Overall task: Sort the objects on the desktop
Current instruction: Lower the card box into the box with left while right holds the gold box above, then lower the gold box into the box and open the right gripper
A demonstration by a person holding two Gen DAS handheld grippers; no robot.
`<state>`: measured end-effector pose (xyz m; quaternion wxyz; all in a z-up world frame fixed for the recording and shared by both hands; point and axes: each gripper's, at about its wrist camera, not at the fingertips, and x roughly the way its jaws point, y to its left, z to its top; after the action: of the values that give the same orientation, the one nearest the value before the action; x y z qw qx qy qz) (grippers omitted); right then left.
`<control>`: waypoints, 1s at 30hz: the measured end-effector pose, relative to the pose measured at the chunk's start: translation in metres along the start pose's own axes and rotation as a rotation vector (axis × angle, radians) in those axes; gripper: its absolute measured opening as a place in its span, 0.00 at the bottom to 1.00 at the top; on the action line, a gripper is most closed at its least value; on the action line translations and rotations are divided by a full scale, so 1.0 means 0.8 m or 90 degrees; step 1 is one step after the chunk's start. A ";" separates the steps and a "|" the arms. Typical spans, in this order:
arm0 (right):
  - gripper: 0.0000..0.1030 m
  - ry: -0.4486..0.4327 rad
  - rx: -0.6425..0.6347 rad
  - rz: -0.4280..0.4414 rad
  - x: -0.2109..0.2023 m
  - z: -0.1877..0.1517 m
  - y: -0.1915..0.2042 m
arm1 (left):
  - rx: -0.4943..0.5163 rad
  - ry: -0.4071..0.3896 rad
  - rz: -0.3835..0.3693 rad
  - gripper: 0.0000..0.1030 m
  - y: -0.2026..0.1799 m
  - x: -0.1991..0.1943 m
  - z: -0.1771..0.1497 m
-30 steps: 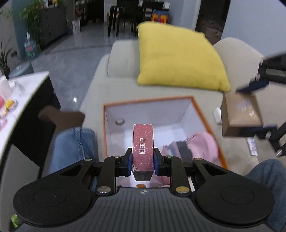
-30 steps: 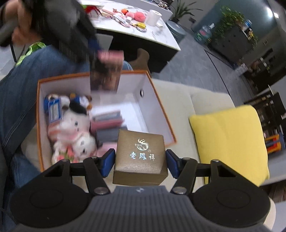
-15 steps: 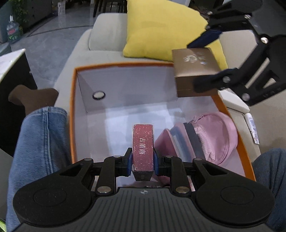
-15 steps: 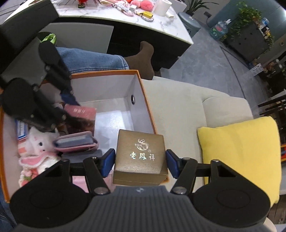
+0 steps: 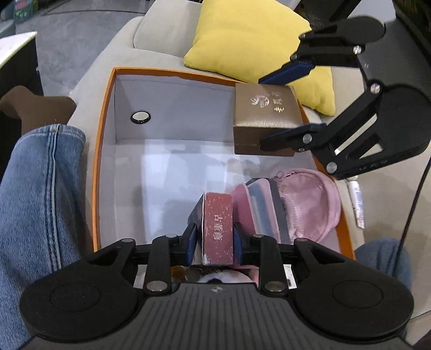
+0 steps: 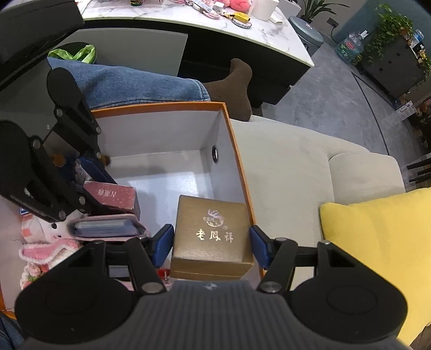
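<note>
An orange-rimmed box with white walls [image 5: 107,113] [image 6: 231,140] sits on the sofa. My left gripper [image 5: 212,242] is shut on a dark red card box [image 5: 217,227] and holds it low inside the orange box, beside a pink case [image 5: 258,210] and a pink pouch [image 5: 309,204]. The red box also shows in the right wrist view [image 6: 113,198]. My right gripper [image 6: 211,243] is shut on a gold gift box [image 6: 212,231] and holds it over the box's far right corner; the gold box also shows in the left wrist view [image 5: 265,118].
A yellow cushion [image 5: 258,37] [image 6: 382,253] lies on the beige sofa behind the box. A person's jeans leg [image 5: 40,193] and brown sock [image 6: 234,86] flank the box. A plush toy [image 6: 45,250] lies inside. A marble table [image 6: 188,18] holds small items.
My left gripper has lowered the red box into the orange box beside the pink case. My right gripper has brought the gold box over the box's corner and lower.
</note>
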<state>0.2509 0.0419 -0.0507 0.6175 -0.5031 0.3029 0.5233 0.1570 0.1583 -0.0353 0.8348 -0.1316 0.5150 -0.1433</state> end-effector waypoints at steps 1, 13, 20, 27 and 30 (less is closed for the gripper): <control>0.61 0.002 -0.001 0.000 0.000 -0.001 0.001 | -0.006 -0.001 -0.009 0.30 0.001 -0.003 0.000; 0.61 0.006 -0.002 -0.003 -0.005 0.001 0.008 | -0.094 0.005 -0.096 0.32 0.021 -0.019 -0.007; 0.61 -0.029 0.042 0.036 -0.008 0.025 0.008 | -0.093 -0.010 -0.093 0.32 0.026 -0.024 -0.005; 0.61 -0.018 0.031 0.091 0.016 0.068 0.021 | -0.050 -0.030 -0.070 0.32 0.022 -0.049 -0.008; 0.61 0.015 0.019 0.115 0.034 0.088 0.026 | -0.030 -0.048 -0.054 0.32 0.025 -0.073 -0.012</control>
<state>0.2274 0.1162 -0.0599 0.5719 -0.4706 0.3619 0.5661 0.1254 0.1977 0.0014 0.8436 -0.1779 0.4802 -0.1612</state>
